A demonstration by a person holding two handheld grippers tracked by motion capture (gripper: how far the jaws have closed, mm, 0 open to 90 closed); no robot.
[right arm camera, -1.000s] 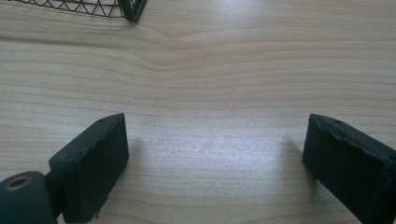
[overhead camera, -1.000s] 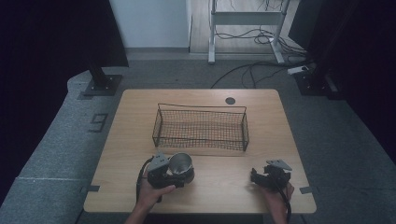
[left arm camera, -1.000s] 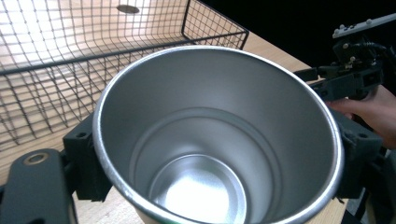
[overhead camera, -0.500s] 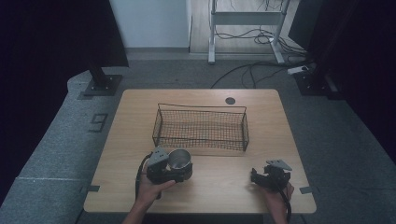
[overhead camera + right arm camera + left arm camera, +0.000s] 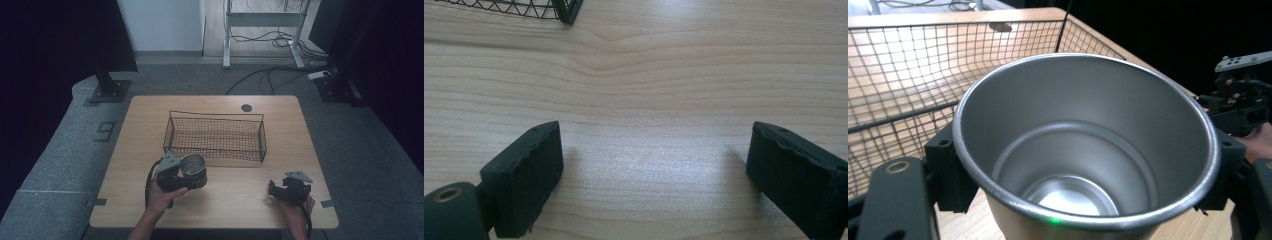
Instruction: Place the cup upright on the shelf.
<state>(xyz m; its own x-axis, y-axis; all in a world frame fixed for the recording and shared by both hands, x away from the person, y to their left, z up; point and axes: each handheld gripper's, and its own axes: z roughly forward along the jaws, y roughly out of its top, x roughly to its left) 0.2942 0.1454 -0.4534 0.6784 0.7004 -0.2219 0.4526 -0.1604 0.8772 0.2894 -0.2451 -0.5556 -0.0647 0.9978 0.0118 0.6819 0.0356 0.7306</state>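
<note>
Left claw (image 5: 186, 176) is gripping a steel cup (image 5: 192, 166) near the table's (image 5: 235, 200) front edge, left of centre, just in front of the wire basket (image 5: 215, 134). Jaws have just been closing, cup between them; in the left claw view the pads (image 5: 945, 170) are pressing on both sides of the cup (image 5: 1088, 145) just below the rim. Cup is standing mouth-up, nothing inside, bottom showing bright. Its lower wall and base are being cut off by the frame's lower edge, so can't tell from there whether it's resting on the wood or lifted. In the high view the claw body is covering the cup's near side.

Left hand (image 5: 162, 197) is wrapping the claw's handle; forearm is running off the bottom edge. Cable is looping at the claw's left side.

Basket is sitting mid-table, long side parallel to the front edge, nothing in it. In the left claw view its mesh (image 5: 913, 65) is rising right behind the cup; whether the two are touching, can't tell.

Right claw (image 5: 289, 187) is lying near the front right corner, well apart from the cup, grey plate on top, hand (image 5: 295, 210) partly under it. Right claw view: jaws standing wide, bare wood (image 5: 649, 125) between the pads (image 5: 526, 172), nothing held. One basket corner (image 5: 566, 12) is poking in at the top edge, rest cut off.

Dark round spot (image 5: 246, 107) near the table's back edge, too small to identify.
</note>
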